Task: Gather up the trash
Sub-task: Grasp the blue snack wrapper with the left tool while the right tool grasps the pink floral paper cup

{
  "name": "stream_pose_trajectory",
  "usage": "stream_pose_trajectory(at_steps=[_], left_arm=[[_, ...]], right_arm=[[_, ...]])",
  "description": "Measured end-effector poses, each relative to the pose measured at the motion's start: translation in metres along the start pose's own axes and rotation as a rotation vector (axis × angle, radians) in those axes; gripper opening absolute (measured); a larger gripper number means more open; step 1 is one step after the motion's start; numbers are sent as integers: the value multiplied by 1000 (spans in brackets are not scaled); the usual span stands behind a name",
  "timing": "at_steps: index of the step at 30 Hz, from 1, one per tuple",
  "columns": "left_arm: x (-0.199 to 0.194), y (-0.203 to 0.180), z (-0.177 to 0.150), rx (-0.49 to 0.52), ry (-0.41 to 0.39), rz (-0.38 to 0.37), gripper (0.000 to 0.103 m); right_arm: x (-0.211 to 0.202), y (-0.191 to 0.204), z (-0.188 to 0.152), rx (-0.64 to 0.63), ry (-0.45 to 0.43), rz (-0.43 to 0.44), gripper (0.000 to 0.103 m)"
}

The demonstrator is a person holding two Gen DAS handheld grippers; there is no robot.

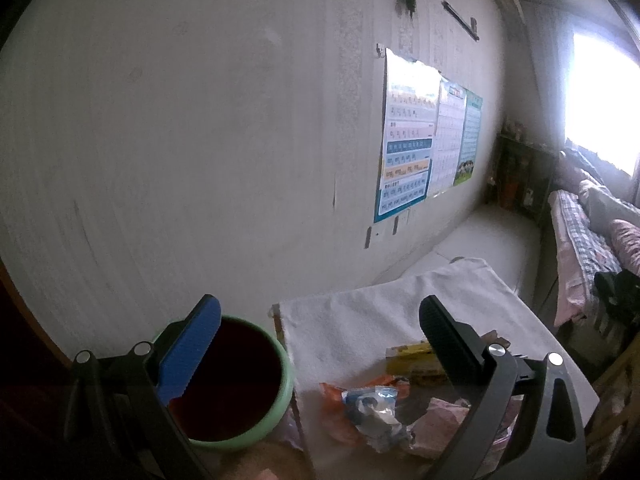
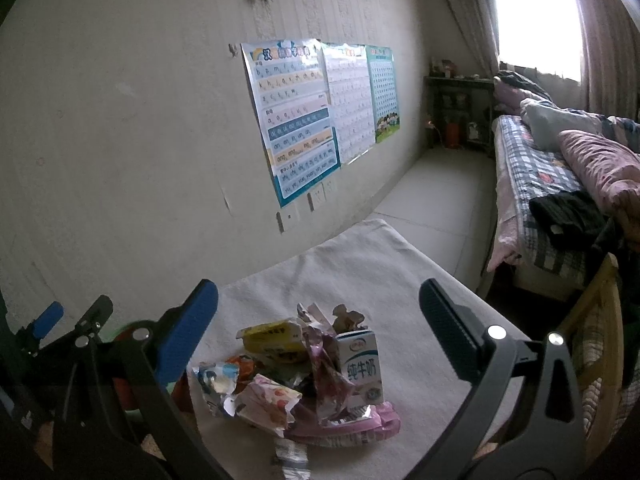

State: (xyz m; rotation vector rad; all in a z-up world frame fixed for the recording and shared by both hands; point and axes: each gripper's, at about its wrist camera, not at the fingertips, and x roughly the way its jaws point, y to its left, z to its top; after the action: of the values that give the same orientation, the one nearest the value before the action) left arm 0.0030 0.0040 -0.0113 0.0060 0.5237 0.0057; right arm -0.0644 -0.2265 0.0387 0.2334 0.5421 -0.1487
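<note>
Ahead and low between the spread fingers of the right gripper [image 2: 318, 312]: a heap of trash [image 2: 304, 376] on a white cloth [image 2: 360, 264], nothing pinched. Upright at the heap's right side, a small milk carton [image 2: 362, 364], nearer the black finger [image 2: 446, 332] than the blue finger [image 2: 188, 328]. Behind it and toward the blue finger, a yellow wrapper [image 2: 274, 340]; in front, a crumpled printed wrapper [image 2: 268, 400] and a pink packet [image 2: 352, 426] lying flat under the carton's base. Closest to the blue finger, a silver-and-blue wrapper [image 2: 216, 376]. All clear of both fingers, none touched.

Likewise wide apart and empty, the left gripper [image 1: 320, 332]. Just inside its blue finger [image 1: 192, 352], partly hidden by it, a green bin [image 1: 286, 384] with a dark lining, standing beside the cloth-covered table edge [image 1: 280, 312]. Toward its black finger [image 1: 448, 336], the same heap: the silver-and-blue wrapper [image 1: 372, 404] near the middle of the gap, an orange wrapper [image 1: 336, 396] under it, the yellow wrapper [image 1: 412, 356] partly behind the black finger. Bin and heap side by side, bin to the left of the trash, apart from it.

Far beyond both grippers: charts on the wall [image 2: 296, 120], and off to the right a bed [image 2: 532, 168] with checked bedding.
</note>
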Motion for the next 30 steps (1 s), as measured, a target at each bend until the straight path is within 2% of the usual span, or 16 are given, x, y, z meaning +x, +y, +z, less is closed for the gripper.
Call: stream_pose_trajectory(at_steps=[7, 8, 11, 14, 15, 18, 20, 22, 28, 30], left_arm=[[10, 5, -13, 14, -54, 5, 95], [17, 4, -18, 27, -31, 12, 95], [47, -5, -36, 128, 115, 9, 95], [64, -14, -59, 179, 163, 65, 95], [71, -16, -66, 184, 192, 58, 95], [92, -15, -77, 146, 296, -4, 93], [105, -20, -83, 139, 361, -82, 72], [110, -30, -90, 168, 380, -101, 67], [127, -51, -102, 179, 449, -187, 67], [133, -59, -106, 203, 472, -194, 64]], right_arm=[[14, -15, -20, -20, 5, -45, 100], [18, -19, -27, -14, 13, -46, 100], [34, -31, -49, 22, 86, -26, 100], [52, -40, -72, 50, 183, -13, 100], [56, -44, -78, 58, 205, -13, 100], [65, -53, -94, 88, 259, -4, 100], [70, -57, -101, 108, 287, 5, 100], [73, -59, -105, 121, 303, 20, 100], [77, -52, -108, 106, 324, 46, 100], [80, -53, -110, 103, 326, 42, 100]])
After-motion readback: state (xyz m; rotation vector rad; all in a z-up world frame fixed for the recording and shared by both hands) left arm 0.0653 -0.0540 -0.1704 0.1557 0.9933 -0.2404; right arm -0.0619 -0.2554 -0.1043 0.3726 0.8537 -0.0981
